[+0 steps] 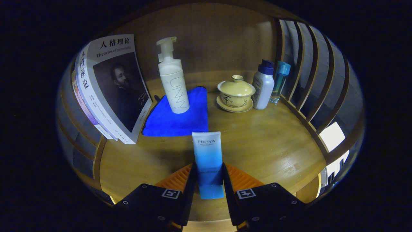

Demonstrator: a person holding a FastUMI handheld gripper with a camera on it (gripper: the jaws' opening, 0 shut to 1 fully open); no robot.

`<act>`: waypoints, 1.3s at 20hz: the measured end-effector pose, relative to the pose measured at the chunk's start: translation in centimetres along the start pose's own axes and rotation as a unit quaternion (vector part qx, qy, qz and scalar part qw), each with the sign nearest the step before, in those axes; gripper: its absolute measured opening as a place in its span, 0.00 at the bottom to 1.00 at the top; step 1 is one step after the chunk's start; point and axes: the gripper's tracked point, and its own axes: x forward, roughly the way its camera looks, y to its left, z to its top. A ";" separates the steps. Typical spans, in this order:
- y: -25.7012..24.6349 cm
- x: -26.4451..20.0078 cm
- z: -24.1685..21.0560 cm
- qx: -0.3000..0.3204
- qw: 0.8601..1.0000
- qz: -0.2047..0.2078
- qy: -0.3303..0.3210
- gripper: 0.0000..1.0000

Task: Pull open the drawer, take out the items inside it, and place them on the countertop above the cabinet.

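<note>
Gripping the tube [207, 161], the gripper [208, 180] hangs over bare countertop [267, 145].

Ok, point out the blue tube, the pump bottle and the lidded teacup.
blue tube [208, 158], gripper view, mid-body between the fingers.
pump bottle [174, 87], gripper view, white body.
lidded teacup [236, 90], gripper view, lid.

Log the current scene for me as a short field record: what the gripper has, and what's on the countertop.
gripper: shut on the blue tube
held item: blue tube, upright between the fingers, over the countertop
countertop: wooden
blue cloth: beyond the tube, flat on the countertop
pump bottle: standing on the blue cloth
books: leaning, beside the cloth
lidded teacup: on a saucer
two bottles: white and clear blue, beside the teacup
</note>
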 end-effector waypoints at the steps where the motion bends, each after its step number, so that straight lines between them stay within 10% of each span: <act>1: 0.2 -0.3 0.5 0.002 1.000 0.006 -0.009 0.52; 5: 0.5 -3.0 2.1 0.008 0.998 0.028 -0.057 0.95; 26: -4.0 -21.7 -3.1 0.052 0.952 0.055 -0.297 0.96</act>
